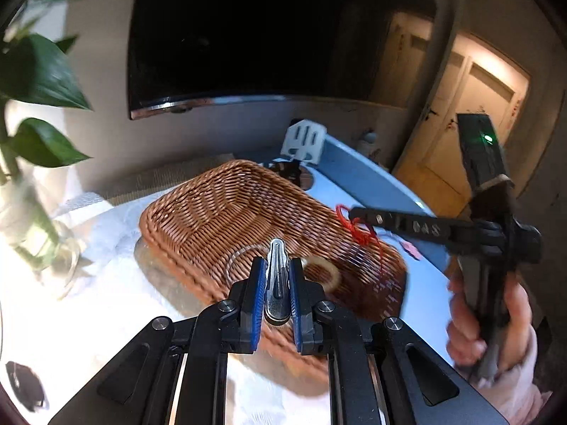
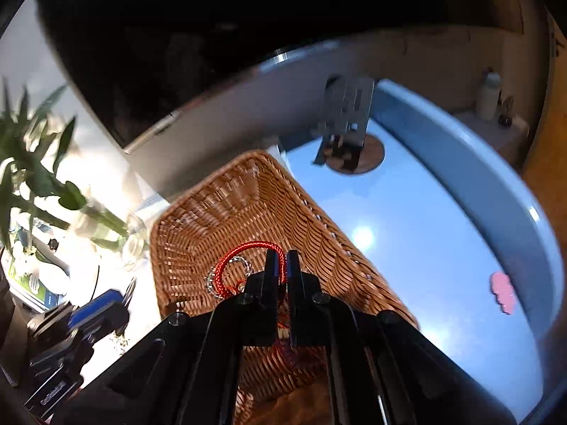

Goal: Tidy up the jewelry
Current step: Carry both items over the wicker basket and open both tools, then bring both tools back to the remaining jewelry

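Note:
A brown wicker basket lies on a white cloth; it also shows in the right wrist view. My left gripper is shut on a silver hair clip above the basket's near rim. A pale ring bangle and a thin chain lie in the basket beyond it. My right gripper is shut on a red cord bracelet held over the basket; it also shows in the left wrist view. A silver chain lies in the basket under the cord.
A round blue tray sits right of the basket, with a pink piece and a grey stand on it. A plant in a glass vase stands left. A dark TV screen is behind.

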Demonstrator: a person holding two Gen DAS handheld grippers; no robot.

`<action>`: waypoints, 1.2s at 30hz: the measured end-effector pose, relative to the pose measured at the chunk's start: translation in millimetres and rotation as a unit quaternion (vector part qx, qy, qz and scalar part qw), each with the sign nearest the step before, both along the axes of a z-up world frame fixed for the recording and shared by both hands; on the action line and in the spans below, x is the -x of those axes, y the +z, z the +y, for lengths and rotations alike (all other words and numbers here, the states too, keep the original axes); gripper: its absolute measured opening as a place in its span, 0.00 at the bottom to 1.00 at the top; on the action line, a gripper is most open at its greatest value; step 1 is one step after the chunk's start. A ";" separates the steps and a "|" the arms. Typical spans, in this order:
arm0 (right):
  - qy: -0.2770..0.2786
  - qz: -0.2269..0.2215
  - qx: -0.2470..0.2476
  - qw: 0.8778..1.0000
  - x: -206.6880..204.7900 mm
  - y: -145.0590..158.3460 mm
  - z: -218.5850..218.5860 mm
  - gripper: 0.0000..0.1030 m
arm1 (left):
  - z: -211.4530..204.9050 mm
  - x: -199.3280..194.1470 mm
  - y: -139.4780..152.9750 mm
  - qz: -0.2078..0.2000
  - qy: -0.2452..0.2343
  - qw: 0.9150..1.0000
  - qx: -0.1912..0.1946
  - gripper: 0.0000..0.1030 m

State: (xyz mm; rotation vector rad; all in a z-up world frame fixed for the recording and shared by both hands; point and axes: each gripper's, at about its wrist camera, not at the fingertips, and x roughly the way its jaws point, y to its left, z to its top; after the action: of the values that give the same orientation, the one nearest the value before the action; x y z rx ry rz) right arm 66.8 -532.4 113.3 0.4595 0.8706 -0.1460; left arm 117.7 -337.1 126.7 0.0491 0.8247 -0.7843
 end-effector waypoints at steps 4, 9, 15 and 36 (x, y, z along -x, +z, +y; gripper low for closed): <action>-0.003 0.044 0.014 0.999 -23.6 -17.6 5.0 0.05 | -8.0 -30.8 -21.7 0.044 0.018 0.999 -0.003 0.13; 0.009 0.051 0.014 0.999 -34.2 -26.9 11.9 0.05 | -21.7 -38.3 -40.1 0.056 0.018 0.998 -0.008 0.13; 0.017 0.050 -0.054 0.997 -31.4 -37.3 2.4 0.07 | -25.1 -36.5 -40.8 0.074 0.007 0.997 -0.002 0.20; 0.109 -0.073 -0.009 0.991 85.7 51.1 109.9 0.33 | 157.1 85.2 32.8 -0.039 0.081 0.996 -0.011 0.57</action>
State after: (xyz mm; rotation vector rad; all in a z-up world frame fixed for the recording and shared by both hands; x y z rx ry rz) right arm -18.9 -422.5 164.4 0.3837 0.7729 0.0946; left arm 32.5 -180.0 159.5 0.0319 0.7543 -0.6174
